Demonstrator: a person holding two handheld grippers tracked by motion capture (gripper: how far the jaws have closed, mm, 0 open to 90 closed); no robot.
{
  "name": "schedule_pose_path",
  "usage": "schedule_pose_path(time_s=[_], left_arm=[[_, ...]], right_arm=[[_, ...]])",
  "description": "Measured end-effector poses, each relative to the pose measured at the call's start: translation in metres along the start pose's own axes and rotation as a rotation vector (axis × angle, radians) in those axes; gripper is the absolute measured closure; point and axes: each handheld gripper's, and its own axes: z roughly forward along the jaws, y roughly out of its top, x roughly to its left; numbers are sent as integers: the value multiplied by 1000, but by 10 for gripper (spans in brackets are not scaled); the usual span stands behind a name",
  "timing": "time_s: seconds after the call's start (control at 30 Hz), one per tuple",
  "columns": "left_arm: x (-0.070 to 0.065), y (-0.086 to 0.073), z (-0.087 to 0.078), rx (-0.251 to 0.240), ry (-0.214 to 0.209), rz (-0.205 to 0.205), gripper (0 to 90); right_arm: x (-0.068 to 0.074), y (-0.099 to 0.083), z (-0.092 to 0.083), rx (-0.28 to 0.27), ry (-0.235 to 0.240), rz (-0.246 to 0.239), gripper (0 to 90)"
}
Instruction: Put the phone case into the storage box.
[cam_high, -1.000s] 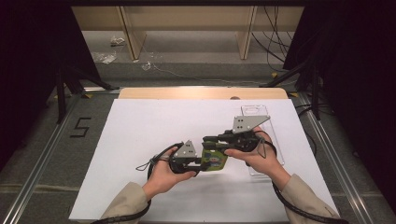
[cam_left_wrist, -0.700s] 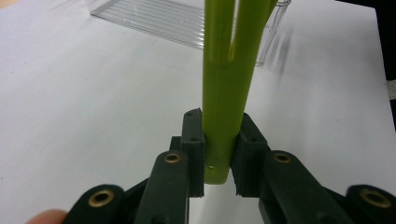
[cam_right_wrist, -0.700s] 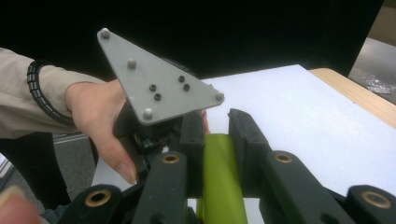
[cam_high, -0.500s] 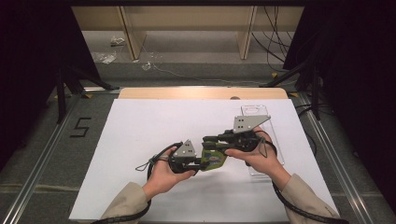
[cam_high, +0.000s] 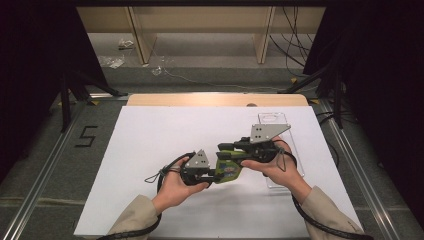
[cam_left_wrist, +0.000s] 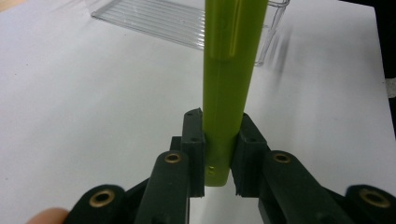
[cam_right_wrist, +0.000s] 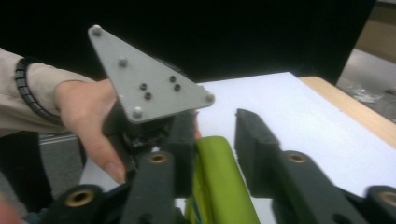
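Observation:
A flat green case (cam_high: 229, 169) with a coloured print on its face hangs above the white sheet between both hands. My left gripper (cam_high: 215, 175) comes in from the left and is shut on it. In the left gripper view both pads clamp the narrow green edge (cam_left_wrist: 229, 93), with the left gripper (cam_left_wrist: 222, 135) around its lower end. My right gripper (cam_high: 226, 150) reaches the case from the right. Its jaws have just been opening. In the right gripper view the green case (cam_right_wrist: 219, 182) lies between them against the left pad, apart from the right pad; right gripper (cam_right_wrist: 215, 123).
A clear ribbed plastic tray (cam_high: 281, 145) lies on the white sheet (cam_high: 150, 145) under the right hand, also as clear tray (cam_left_wrist: 177, 18). A wooden strip (cam_high: 215, 99) runs along the table's far edge. Metal rails flank the table.

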Motion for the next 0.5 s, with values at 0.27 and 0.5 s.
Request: schedule_pose_path(time_s=[0.27,0.5], left_arm=[[2,0,-3,-4,37,-41,772],[3,1,-6,-22,86,-81,771]], right_arm=[[-4,-1,-2,-61,-108,0,325],[-7,-4,-2,-95,-158,34,242]])
